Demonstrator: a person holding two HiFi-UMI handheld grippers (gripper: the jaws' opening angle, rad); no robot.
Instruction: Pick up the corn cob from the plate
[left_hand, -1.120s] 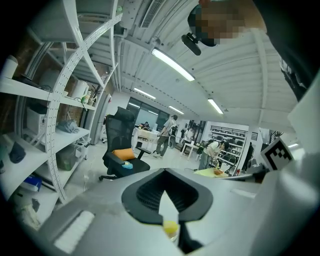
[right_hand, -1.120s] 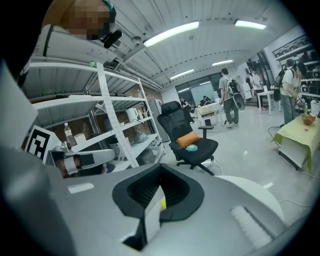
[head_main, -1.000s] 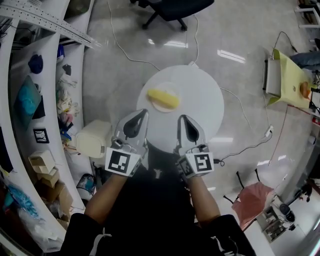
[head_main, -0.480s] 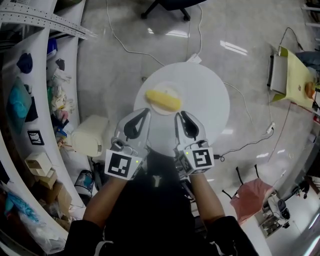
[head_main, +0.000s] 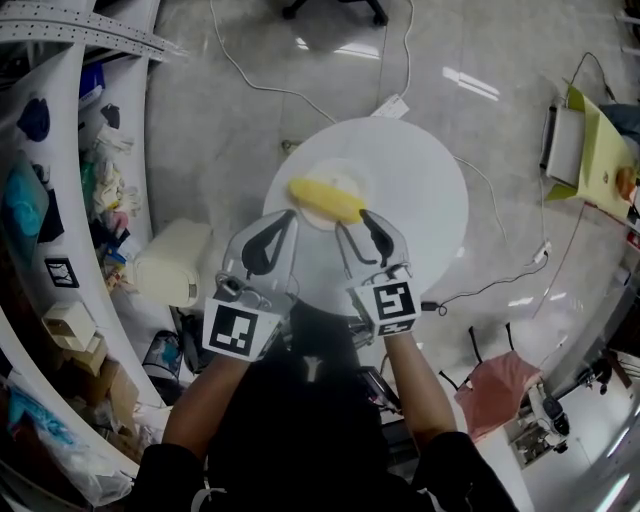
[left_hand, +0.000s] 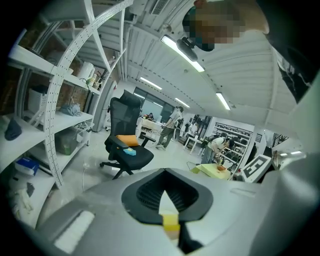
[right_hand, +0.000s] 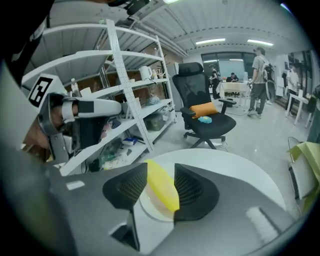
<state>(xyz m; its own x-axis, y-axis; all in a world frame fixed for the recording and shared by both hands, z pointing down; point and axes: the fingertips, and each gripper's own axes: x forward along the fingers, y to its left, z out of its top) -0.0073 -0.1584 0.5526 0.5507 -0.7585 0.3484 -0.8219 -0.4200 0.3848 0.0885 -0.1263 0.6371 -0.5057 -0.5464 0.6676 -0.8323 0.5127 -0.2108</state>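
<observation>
A yellow corn cob (head_main: 325, 198) lies across a small white plate (head_main: 345, 170) on a round white table (head_main: 420, 190). My right gripper (head_main: 356, 222) is at the cob's near right end and its jaws are opening. In the right gripper view the corn cob (right_hand: 162, 192) shows in the gap between the two dark pads, which do not press on it, with the plate (right_hand: 149, 210) under it. My left gripper (head_main: 288, 216) hovers over the table's near left edge, just short of the plate, with its tips together and nothing held.
A black office chair (right_hand: 202, 112) stands beyond the table, and cables trail over the shiny floor. White shelves (head_main: 60, 200) with clutter curve along the left, with a beige container (head_main: 170, 262) beside the table. People stand far off in the room.
Both grippers have come down and forward toward the plate. The right jaws, shut before, now stand apart at the cob's right end. The left jaws stay together.
</observation>
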